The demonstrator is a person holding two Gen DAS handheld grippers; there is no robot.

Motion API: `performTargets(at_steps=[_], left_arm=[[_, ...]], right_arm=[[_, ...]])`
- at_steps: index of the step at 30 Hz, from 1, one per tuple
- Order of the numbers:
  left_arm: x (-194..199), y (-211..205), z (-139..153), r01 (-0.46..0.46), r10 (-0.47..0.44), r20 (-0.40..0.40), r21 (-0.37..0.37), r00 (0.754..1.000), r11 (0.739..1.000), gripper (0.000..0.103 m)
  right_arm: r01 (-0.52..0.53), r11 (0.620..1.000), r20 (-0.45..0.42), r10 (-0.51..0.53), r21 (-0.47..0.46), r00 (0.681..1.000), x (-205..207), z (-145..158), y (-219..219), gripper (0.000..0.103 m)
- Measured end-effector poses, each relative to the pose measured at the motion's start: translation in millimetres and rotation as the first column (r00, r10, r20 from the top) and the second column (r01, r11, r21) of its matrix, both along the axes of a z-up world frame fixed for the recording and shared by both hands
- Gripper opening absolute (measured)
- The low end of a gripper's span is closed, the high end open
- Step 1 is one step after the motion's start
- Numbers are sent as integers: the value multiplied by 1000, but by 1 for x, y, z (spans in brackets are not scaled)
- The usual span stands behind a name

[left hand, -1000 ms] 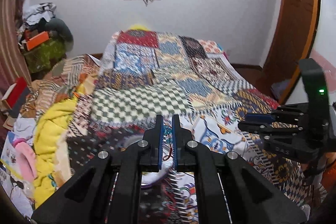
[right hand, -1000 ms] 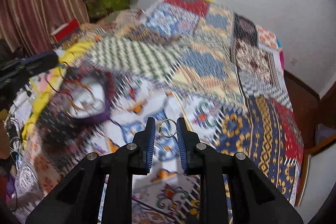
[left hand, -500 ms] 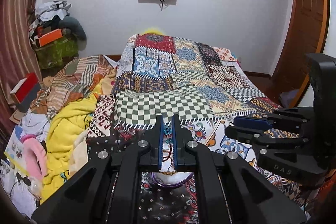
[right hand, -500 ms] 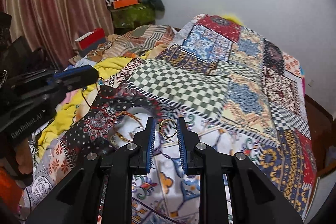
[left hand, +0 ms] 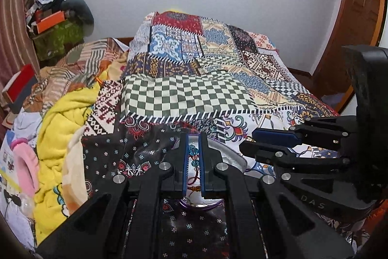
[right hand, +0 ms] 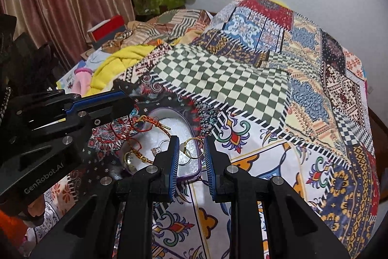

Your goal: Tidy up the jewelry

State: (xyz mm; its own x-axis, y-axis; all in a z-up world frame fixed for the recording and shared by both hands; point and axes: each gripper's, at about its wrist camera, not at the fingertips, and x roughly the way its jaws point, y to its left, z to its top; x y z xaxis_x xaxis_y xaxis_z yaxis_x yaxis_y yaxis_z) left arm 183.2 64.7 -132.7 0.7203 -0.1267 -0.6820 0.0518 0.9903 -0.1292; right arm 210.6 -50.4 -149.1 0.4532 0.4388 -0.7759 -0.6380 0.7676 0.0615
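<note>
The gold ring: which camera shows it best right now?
The right wrist view: the gold ring sits in plain sight between the open right tool, over the white tray. In the left wrist view I cannot make out the ring; the left tool and its beaded bracelet cover most of the tray.
</note>
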Motion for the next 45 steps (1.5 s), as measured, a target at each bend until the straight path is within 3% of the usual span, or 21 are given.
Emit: performTargets(at_steps=[14, 33, 39, 45], left_arm=[[18, 7, -24, 18, -19, -48, -25, 999, 1000, 6], [15, 16, -16, -19, 18, -45, -31, 999, 999, 6], [9, 20, -1, -35, 34, -24, -34, 999, 999, 8], [-9, 17, 36, -38, 39, 52, -23, 998, 999, 9]], right_arm=[[-24, 1000, -58, 23, -17, 998, 18, -24, 18, 19], [-88, 995, -67, 84, -54, 994, 13, -27, 34, 19], [-64, 997, -32, 63, -35, 997, 7, -6, 24, 24], [-23, 999, 56, 21, 32, 998, -7, 41, 4, 24]])
